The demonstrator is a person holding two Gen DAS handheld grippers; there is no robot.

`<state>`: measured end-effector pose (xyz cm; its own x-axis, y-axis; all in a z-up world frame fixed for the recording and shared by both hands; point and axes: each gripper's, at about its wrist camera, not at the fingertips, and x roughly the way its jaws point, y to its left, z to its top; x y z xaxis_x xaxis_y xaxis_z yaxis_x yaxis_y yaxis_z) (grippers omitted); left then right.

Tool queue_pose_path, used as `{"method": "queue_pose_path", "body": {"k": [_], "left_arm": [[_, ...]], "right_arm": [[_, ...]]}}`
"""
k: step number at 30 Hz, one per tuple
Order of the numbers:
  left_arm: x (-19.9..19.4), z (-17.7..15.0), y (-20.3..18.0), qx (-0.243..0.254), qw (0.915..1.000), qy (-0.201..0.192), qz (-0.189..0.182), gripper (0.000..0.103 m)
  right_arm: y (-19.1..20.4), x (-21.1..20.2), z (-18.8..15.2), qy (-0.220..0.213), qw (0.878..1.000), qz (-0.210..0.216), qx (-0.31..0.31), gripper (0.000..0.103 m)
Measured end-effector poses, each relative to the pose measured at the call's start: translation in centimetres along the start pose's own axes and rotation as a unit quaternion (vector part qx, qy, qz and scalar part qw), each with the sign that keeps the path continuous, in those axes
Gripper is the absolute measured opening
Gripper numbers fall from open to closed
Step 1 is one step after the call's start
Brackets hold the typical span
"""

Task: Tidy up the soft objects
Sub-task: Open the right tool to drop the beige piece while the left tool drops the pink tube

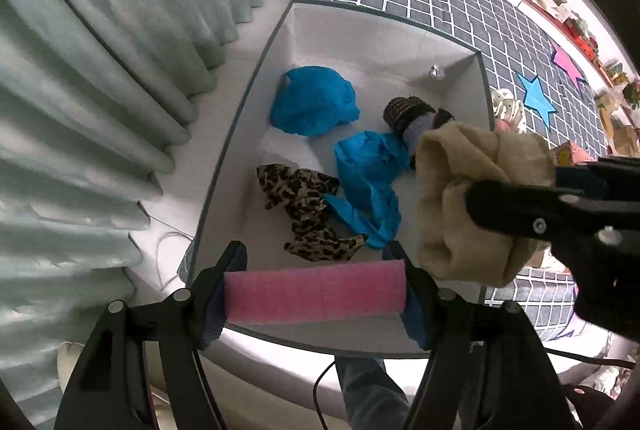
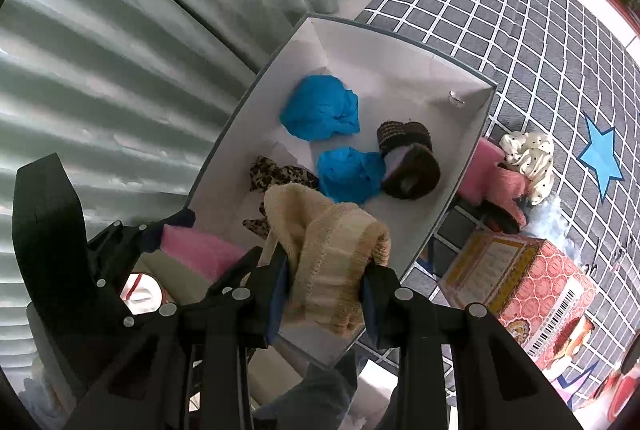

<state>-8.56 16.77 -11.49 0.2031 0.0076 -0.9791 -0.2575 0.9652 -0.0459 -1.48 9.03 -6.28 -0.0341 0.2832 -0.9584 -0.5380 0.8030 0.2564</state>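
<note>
Clamping a beige knit (image 2: 328,262), the right tool (image 2: 324,294) hides part of what looks like leopard cloth (image 2: 276,176).

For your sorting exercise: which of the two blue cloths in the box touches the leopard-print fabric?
The nearer, flatter blue cloth; the bunched one lies apart, further back.

**Colours in and around the box**

The box (image 1: 256,78) is white inside with a grey rim. In it lie two bright blue cloths (image 1: 314,102), a leopard-print scrap (image 1: 304,206) and a brown knit roll (image 2: 408,158). The pink foam block (image 1: 316,294) and beige knit sock (image 2: 332,262) sit at its near edge — the mat (image 2: 540,50) beyond is grey with white grid lines and blue stars.
</note>
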Motion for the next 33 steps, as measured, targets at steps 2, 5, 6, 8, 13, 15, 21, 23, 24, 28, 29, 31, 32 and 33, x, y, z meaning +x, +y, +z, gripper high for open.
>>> {"method": "queue_pose_path", "body": {"k": [2,5,6,8,13,15,21,23,24,28,29,31,32,33], "left_arm": [[0.2,0.0,-0.1,0.0,1.0,0.001,-0.001,0.074],[0.2,0.0,-0.4,0.006,1.0,0.002,-0.001,0.076],[0.2,0.0,-0.4,0.007,1.0,0.004,-0.001,0.078],[0.1,0.0,-0.4,0.005,1.0,0.002,-0.004,0.082],[-0.3,0.2,-0.3,-0.011,0.9997,-0.004,-0.022,0.103],[-0.5,0.4,-0.4,-0.019,0.9994,-0.008,-0.027,0.103],[-1.5,1.7,-0.6,-0.042,0.9978,-0.018,-0.049,0.103],[-1.8,2.1,-1.0,-0.044,0.9976,-0.02,-0.05,0.103],[-1.8,2.3,-1.2,-0.046,0.9974,-0.019,-0.052,0.103],[-2.1,2.9,-2.6,-0.055,0.9967,-0.011,-0.058,0.103],[-2.2,3.0,-3.0,-0.055,0.9967,-0.008,-0.059,0.103],[-2.2,3.3,-3.9,-0.054,0.9969,-0.002,-0.058,0.103],[-2.2,3.4,-4.3,-0.054,0.9969,0.001,-0.058,0.103],[-2.2,3.5,-4.9,-0.054,0.9969,0.006,-0.057,0.103]], "right_arm": [[-0.2,0.2,0.0,0.002,1.0,0.005,0.004,0.034],[-0.4,0.3,0.0,0.004,1.0,0.01,0.006,0.034],[-0.5,0.3,0.0,0.004,1.0,0.012,0.008,0.042],[-0.7,0.0,0.0,0.0,1.0,0.016,0.012,0.063],[-1.4,-1.4,0.3,-0.014,0.999,0.016,0.029,0.082],[-1.8,-2.7,0.3,-0.026,0.999,0.02,0.037,0.088],[-5.7,-7.9,0.5,-0.067,0.995,0.034,0.065,0.088],[-8.4,-9.2,1.1,-0.074,0.993,0.025,0.085,0.088],[-10.1,-9.5,1.5,-0.075,0.992,0.014,0.099,0.088],[-16.5,-8.4,2.3,-0.052,0.988,-0.021,0.147,0.088],[-18.1,-7.4,2.3,-0.037,0.987,-0.027,0.155,0.088],[-20.1,-5.7,2.5,-0.015,0.986,-0.029,0.161,0.088],[-21.0,-4.7,2.5,-0.004,0.986,-0.028,0.164,0.088],[-21.8,-3.6,2.7,0.009,0.986,-0.028,0.163,0.088]]}}
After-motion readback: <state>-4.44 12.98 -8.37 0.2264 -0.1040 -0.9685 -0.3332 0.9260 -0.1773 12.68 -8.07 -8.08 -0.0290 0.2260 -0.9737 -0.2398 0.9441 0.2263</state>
